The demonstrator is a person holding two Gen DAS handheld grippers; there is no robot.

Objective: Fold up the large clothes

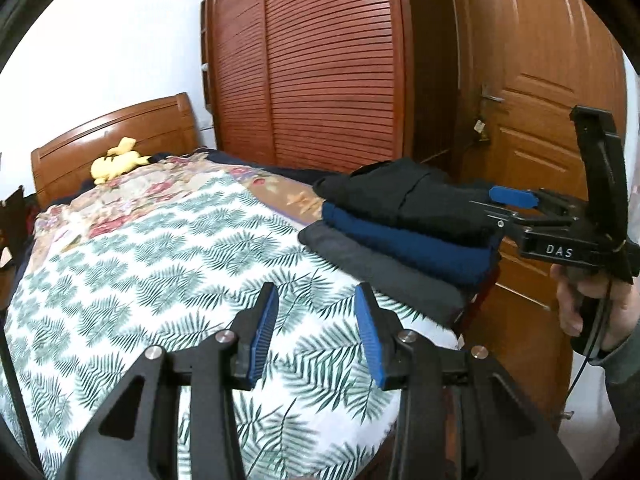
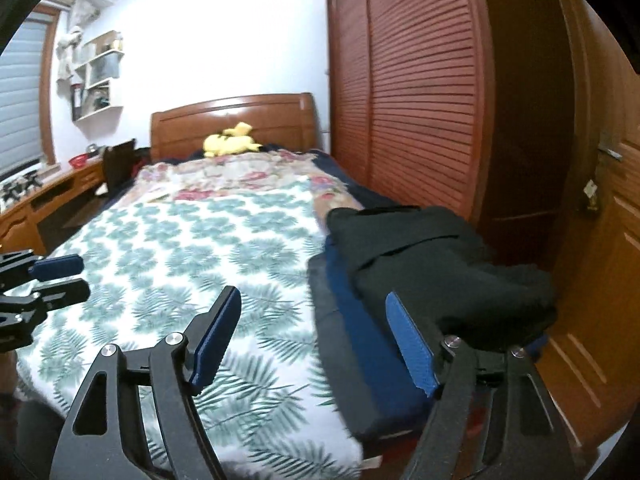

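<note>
Left wrist view shows the bed [image 1: 132, 264] under a leaf-print cover, most of it bare, so there is wide room to spread and fold; its near right corner drops off beside the wooden door [image 1: 540, 92], and the louvred wardrobe [image 1: 320, 60] hems the far right side. The stack of folded clothes [image 1: 404, 232] sits on that right edge: a black garment [image 2: 448, 264] on top, a blue one [image 2: 352, 312] under it, a grey one [image 1: 384, 276] at the bottom. They look soft, thick and fairly heavy, likely to sag and slide, so I would pinch a folded edge or support from beneath. The right gripper [image 2: 312, 344] stands wide apart, empty, close beside the stack. The left gripper [image 1: 316, 332] is partly open, empty, above the cover.
</note>
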